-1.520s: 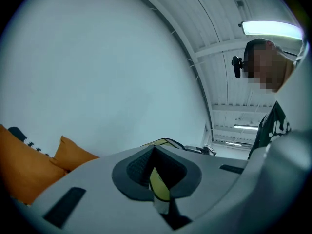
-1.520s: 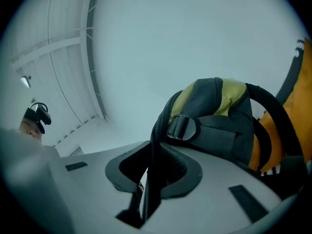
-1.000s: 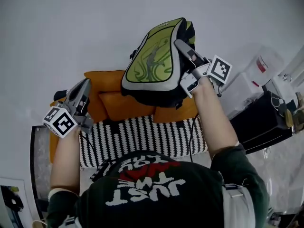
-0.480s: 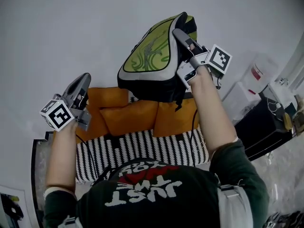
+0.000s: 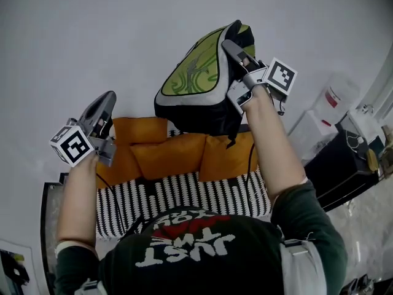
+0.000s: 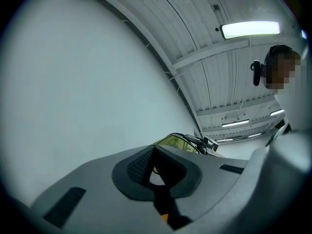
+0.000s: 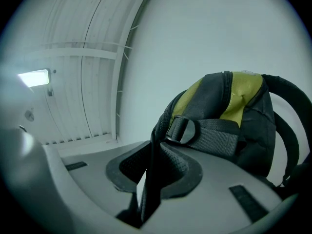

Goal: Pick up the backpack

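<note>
Green-and-grey backpack [image 5: 196, 85]: hangs in the air, clear of the orange cushions [image 5: 166, 152] and the striped seat [image 5: 184, 192] below; nothing bears it but the grip at its upper end.
Right hand-held gripper [image 5: 230, 47]: jaws narrow, pinched on a black strap [image 7: 148, 179] of the pack, which runs straight down between the pads.
Left hand-held gripper [image 5: 108, 97]: jaws together with nothing in them, raised off to the pack's left and well apart from it.
Long axis: in the head view the pack slants from lower left, over the cushions at the seat's back edge, to upper right, where the grip is.
Key relation: the pack's body lies just beyond the right jaws and to their left, so the right hand is much the nearer, and the whole load hangs from that one strap.
Stage: the lift looks essentially made, judging by the gap under the pack.
Risk: a thin strap in a narrow pinch may slip, and the hanging body may swing.
</note>
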Available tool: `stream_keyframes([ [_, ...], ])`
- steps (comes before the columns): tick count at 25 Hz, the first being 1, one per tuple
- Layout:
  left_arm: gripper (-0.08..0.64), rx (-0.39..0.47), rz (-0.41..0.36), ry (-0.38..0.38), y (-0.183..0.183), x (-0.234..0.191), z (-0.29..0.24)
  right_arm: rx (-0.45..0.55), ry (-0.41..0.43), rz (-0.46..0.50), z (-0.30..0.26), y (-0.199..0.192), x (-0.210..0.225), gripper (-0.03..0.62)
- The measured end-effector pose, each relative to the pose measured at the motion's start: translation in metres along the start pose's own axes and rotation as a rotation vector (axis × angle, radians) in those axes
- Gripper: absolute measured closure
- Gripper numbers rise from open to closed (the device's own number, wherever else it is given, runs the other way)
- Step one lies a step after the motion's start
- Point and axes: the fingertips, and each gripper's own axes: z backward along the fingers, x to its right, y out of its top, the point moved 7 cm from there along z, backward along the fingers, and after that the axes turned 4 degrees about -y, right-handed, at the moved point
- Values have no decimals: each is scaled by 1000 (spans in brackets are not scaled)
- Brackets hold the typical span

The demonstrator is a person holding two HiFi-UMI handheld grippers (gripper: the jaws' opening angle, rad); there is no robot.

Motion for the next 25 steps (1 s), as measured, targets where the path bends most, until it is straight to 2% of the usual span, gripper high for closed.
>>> stream_keyframes([
  [25, 557, -21, 6, -1, 10, -2, -5, -4, -16, 1, 0, 0, -4, 514],
])
